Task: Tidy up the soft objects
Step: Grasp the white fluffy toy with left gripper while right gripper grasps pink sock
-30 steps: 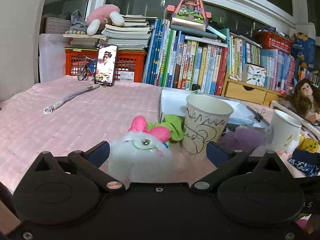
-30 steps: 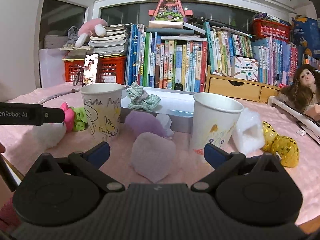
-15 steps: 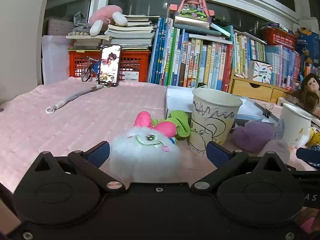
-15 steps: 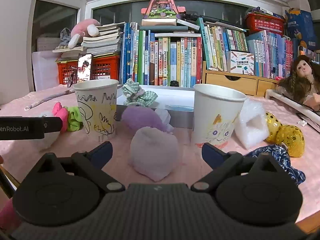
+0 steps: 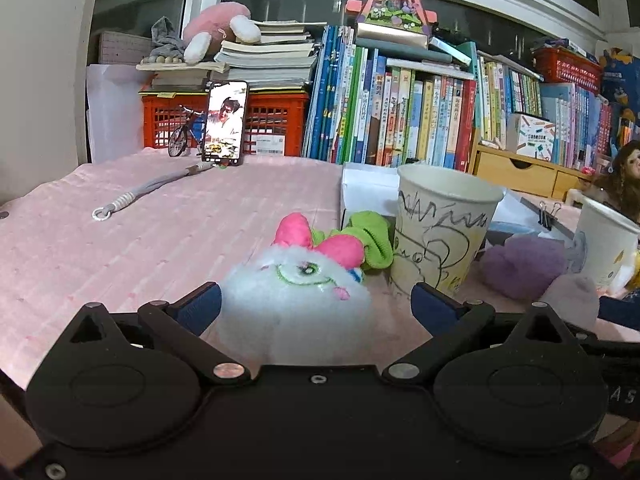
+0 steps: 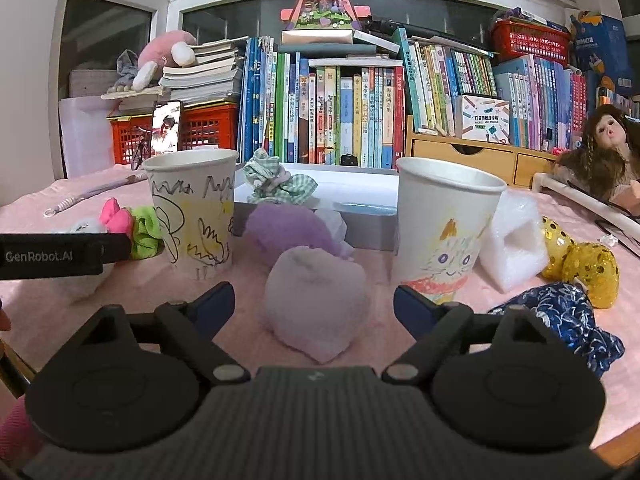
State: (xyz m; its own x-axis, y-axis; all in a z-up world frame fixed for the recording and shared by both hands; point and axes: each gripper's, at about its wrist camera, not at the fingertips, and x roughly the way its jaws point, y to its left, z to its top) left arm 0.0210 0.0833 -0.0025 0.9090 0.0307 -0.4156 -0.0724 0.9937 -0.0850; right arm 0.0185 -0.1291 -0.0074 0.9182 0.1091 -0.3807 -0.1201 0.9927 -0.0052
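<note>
Pink quilted cloth [image 5: 160, 236] covers the table, with a wall of books [image 5: 400, 112] behind.

Left wrist view: our left gripper [image 5: 316, 304] stands wide around the white plush [image 5: 296, 296]. The left pad sits just beside its fur; the right pad is clear of it. No squeeze that we can see. The plush, with its pink bow, sits on the cloth in front of a green scrunchie [image 5: 370, 236]. The scribbled cup [image 5: 440, 232] stands upright just right of it. A purple pom [image 5: 524, 264] lies past the cup. Compared with a second ago the plush fills more of the span between our fingers, so we've edged in. Grasp looks lined up, not started.

Right wrist view: our right gripper [image 6: 314, 304] has just been closing, jaws visibly narrower than a second ago. The pale lilac puff [image 6: 316, 300] sits between them on the cloth, gaps on both sides, so no contact yet. Cat cup [image 6: 444, 232] stands just right of the puff, the scribbled cup [image 6: 192, 212] to its left. White foam [image 6: 516, 244], gold sequin toy [image 6: 588, 268] and blue cloth [image 6: 564, 320] lie further right. A checked scrunchie [image 6: 276, 184] rests on the tray [image 6: 360, 204] behind.

Our read: both pickups are pending, right side slightly ahead. Nothing is sorted into the cups that we can see. The puff will squash, so close fully before lifting.
</note>
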